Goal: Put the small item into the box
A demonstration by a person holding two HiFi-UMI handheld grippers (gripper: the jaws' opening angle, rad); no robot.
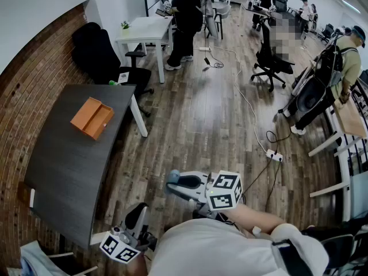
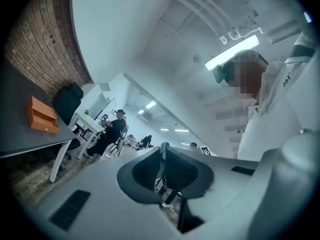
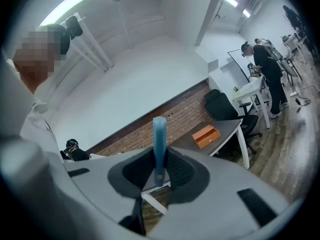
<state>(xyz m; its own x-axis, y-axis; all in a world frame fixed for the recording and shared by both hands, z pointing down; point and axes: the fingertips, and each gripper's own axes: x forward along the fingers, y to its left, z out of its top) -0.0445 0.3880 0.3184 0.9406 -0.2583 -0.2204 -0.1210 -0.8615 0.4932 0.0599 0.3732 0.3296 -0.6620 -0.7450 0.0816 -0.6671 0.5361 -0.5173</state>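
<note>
Slim blue plastic bar (image 3: 159, 134) sits clamped between the jaws of the right hand-held gripper (image 3: 159, 160). Its long axis runs out along the jaws and its rounded end stands past their tips; what kind of item it is I cannot make out. The left hand-held gripper (image 2: 162, 153) has its jaws together with nothing between them. The orange rectangular box (image 1: 92, 118) lies on the dark grey desk (image 1: 66, 177), toward the desk's far end, well apart from both grippers across a stretch of wooden floor (image 1: 195, 114). In the head view the box lies ahead and to the left of the right hand-held gripper, whose jaws point toward the desk. The left one hangs nearer the desk, but the right one carries the bar, so the coming move probably calls for closing that gap leftward until the bar is over the box.
</note>
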